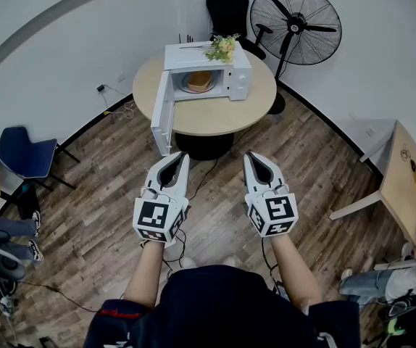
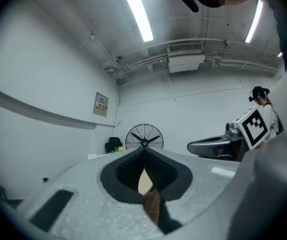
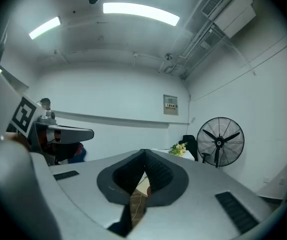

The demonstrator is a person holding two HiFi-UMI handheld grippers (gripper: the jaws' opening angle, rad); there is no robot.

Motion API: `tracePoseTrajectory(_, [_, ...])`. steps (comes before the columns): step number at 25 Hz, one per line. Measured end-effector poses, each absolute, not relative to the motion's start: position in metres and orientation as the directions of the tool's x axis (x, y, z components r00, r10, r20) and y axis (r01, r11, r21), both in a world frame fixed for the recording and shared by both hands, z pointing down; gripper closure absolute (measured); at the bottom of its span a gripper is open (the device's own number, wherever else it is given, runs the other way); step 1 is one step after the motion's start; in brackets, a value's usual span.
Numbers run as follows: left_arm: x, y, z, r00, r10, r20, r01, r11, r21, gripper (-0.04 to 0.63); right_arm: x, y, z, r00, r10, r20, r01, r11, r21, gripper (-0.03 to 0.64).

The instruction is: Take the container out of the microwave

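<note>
A white microwave (image 1: 211, 75) stands on a round wooden table (image 1: 215, 114) ahead of me, with its door (image 1: 161, 114) swung open to the left. Inside it sits an orange-yellow container (image 1: 198, 81). I hold both grippers level over the floor, well short of the table. The left gripper (image 1: 185, 156) is shut with nothing in it, jaw tips meeting (image 2: 144, 151). Beside it, the right gripper (image 1: 249, 155) is also shut and empty (image 3: 144, 154).
A small bunch of flowers (image 1: 222, 47) lies on top of the microwave. A standing fan (image 1: 296, 24) and a black chair (image 1: 227, 9) are behind the table. A blue chair (image 1: 23, 154) stands at the left, a wooden desk (image 1: 409, 187) at the right. Cables run across the wooden floor.
</note>
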State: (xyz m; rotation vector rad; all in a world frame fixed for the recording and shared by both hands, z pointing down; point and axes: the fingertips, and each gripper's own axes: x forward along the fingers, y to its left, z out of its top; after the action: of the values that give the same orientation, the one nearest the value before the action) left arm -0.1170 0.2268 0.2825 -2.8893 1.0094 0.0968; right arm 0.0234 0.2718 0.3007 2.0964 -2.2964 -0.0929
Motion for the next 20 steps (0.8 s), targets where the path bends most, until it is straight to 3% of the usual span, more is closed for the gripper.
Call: tracePoseTrajectory(20, [-0.069,0.242,0.296,0.768,-0.638,-0.057,-0.640,-0.765,-0.068,0.580,0.069,0.282,0.315,-0.120,-0.993,0.001,-0.992,0.119,0.041,0.615])
